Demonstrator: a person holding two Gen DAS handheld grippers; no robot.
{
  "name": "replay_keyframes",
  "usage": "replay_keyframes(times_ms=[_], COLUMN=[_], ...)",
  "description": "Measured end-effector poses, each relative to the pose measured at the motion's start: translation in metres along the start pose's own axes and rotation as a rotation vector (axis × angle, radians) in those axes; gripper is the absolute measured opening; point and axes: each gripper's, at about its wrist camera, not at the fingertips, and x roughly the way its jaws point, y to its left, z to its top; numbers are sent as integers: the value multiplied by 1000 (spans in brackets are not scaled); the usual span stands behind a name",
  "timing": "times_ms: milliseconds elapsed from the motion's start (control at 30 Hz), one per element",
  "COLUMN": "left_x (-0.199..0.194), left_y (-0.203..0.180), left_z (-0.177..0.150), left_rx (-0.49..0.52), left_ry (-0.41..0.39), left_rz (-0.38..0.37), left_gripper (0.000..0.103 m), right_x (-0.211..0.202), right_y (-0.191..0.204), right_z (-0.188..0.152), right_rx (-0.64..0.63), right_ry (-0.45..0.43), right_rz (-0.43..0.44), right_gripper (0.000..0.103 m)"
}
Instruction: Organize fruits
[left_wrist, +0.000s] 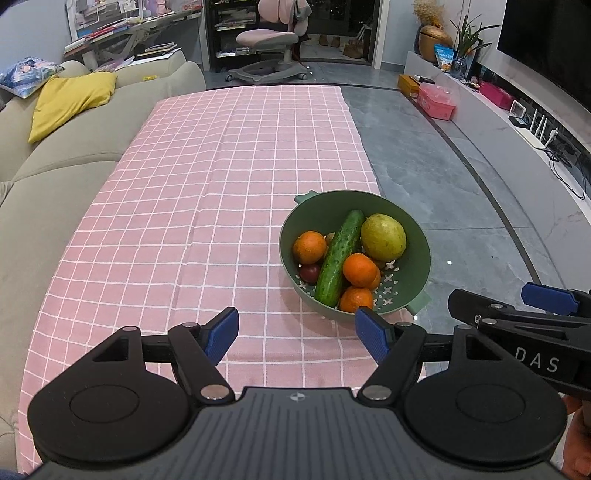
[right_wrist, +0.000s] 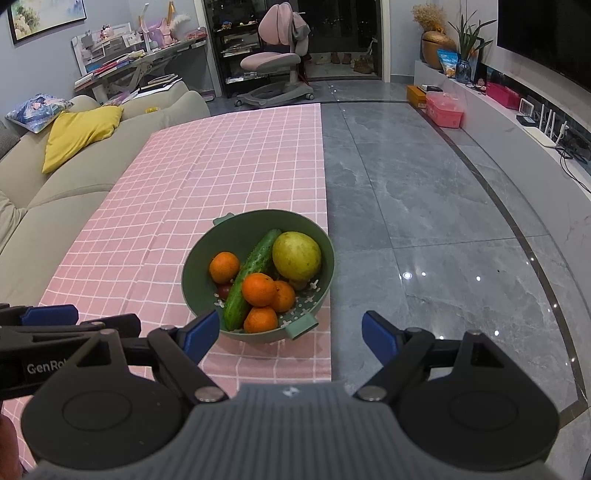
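A green colander bowl stands on the pink checked tablecloth near the cloth's right edge. It holds a cucumber, a yellow-green pear, several oranges and a small dark red fruit. The bowl also shows in the right wrist view, with the cucumber and pear. My left gripper is open and empty, just short of the bowl and to its left. My right gripper is open and empty, just in front of the bowl.
A beige sofa with a yellow cushion runs along the table's left side. Grey tiled floor lies to the right. A pink chair stands beyond the far end. A TV bench with boxes lines the right wall.
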Motion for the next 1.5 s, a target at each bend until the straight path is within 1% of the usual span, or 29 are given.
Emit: replay_keyframes(times_ms=[867,1500], left_x=[7,7], left_y=[2,2], left_z=[-4,-4], left_rx=[0,1], left_ry=[6,7], left_rz=[5,6], left_gripper=[84,83], right_x=[4,3], right_y=[0,0], right_z=[-2,-2], right_rx=[-16,-17], right_ry=[24,24], right_rz=[-5,-5], right_gripper=[81,81])
